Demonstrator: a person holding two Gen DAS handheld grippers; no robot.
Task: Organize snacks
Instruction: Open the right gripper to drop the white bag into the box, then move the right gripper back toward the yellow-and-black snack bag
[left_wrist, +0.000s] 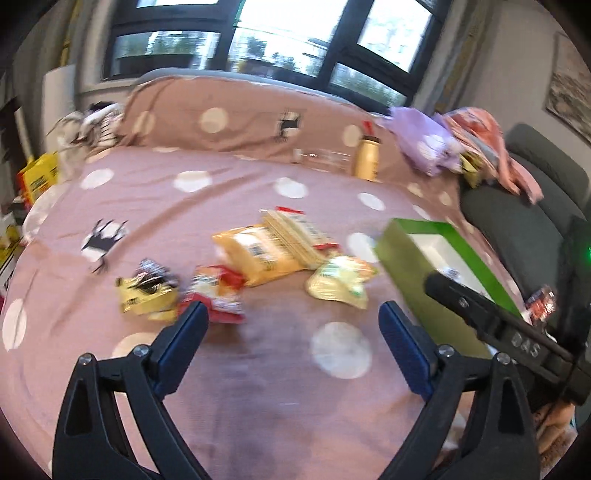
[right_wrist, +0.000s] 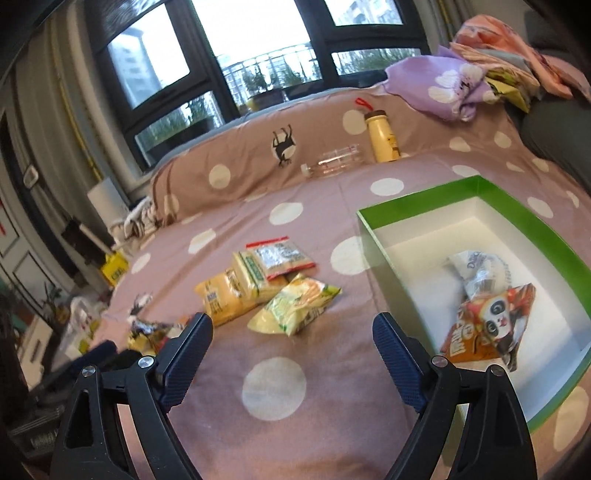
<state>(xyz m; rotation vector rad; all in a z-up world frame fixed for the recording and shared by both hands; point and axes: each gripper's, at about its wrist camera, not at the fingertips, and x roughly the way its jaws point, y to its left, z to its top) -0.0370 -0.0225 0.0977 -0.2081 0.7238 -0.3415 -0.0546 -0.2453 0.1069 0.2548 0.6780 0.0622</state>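
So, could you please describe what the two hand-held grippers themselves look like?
Both look alike: the left hand-held gripper and the right hand-held gripper have black plastic arms with triangular cut-outs, silver round screws at the joints, and dark blue ribbed pads. The left view shows white letters on the right one's black body.

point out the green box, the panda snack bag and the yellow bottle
green cardboard box with white inside (right_wrist: 417, 197), right wrist view, far rim
orange panda-print snack bag (right_wrist: 495, 325), right wrist view, panda face
yellow plastic bottle (right_wrist: 384, 138), right wrist view, body
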